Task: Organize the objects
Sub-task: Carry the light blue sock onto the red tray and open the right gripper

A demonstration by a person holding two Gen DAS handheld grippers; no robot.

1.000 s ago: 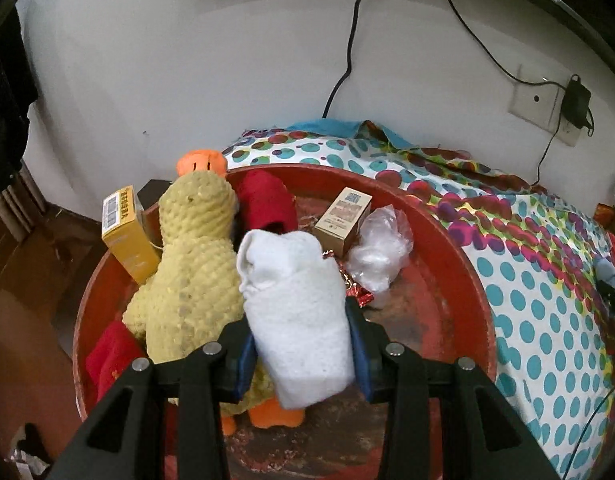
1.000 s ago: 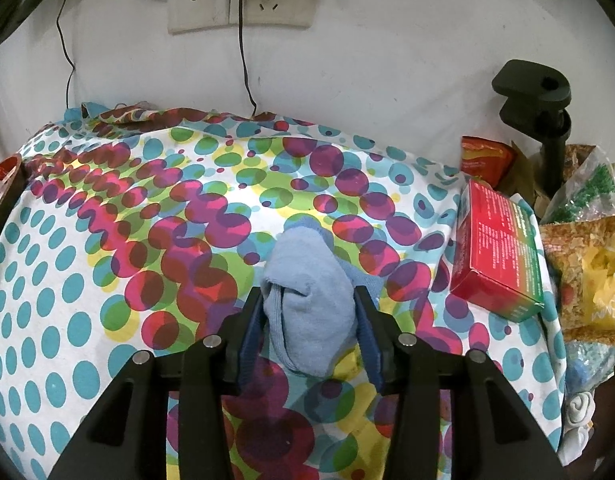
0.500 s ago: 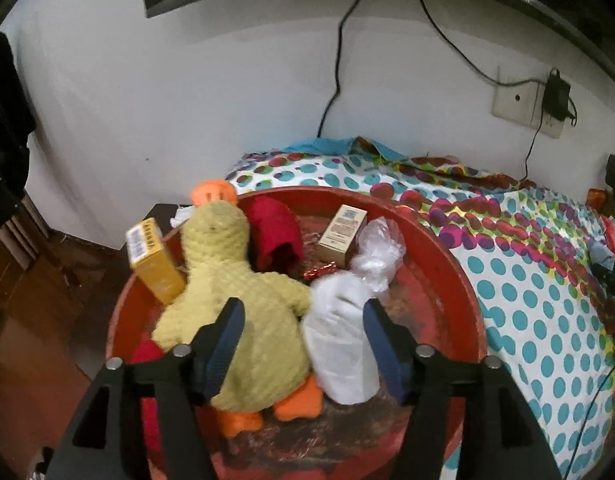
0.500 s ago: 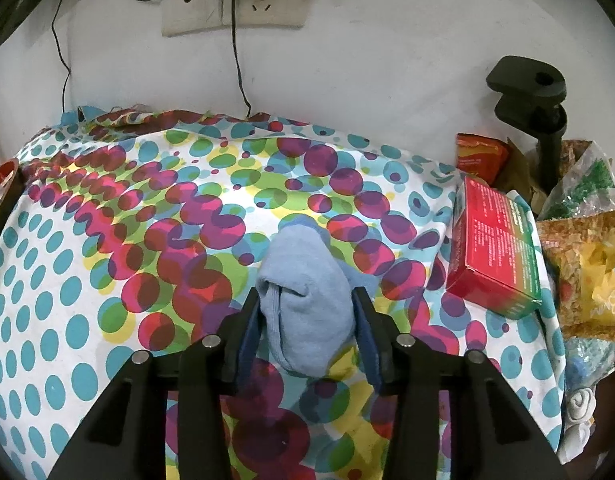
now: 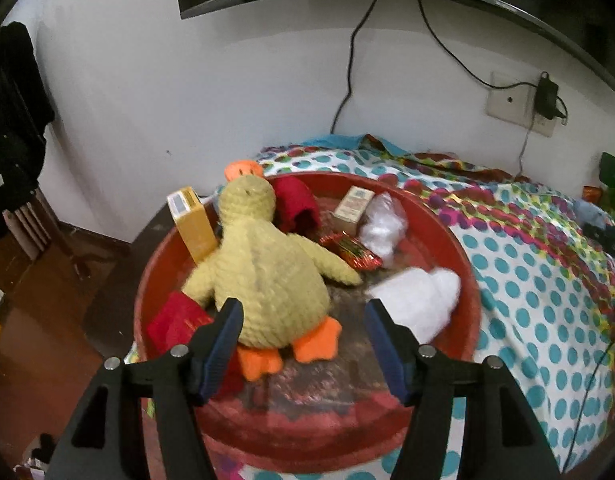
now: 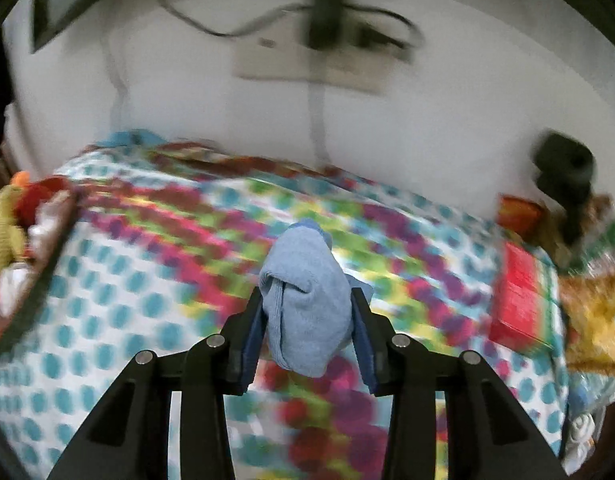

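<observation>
In the left wrist view a round red basin (image 5: 473, 292) holds a yellow plush duck (image 5: 263, 276), a white rolled cloth (image 5: 417, 300) at its right side, red cloths, small boxes and a clear bag. My left gripper (image 5: 303, 334) is open and empty above the basin's near side. In the right wrist view my right gripper (image 6: 307, 326) is shut on a blue rolled cloth (image 6: 305, 296) and holds it above the polka-dot bedspread (image 6: 147, 300). The basin's edge (image 6: 47, 240) shows at the far left there.
A yellow box (image 5: 191, 222) leans on the basin's left rim. A red box (image 6: 519, 300) and snack bags (image 6: 595, 320) lie at the bed's right edge beside a black stand (image 6: 567, 176). A wall socket with cables (image 6: 319, 52) is behind the bed.
My left gripper opened, let go of the white cloth into the basin and pulled back. My right gripper lifted the blue cloth off the bedspread and is moving; its view is blurred.
</observation>
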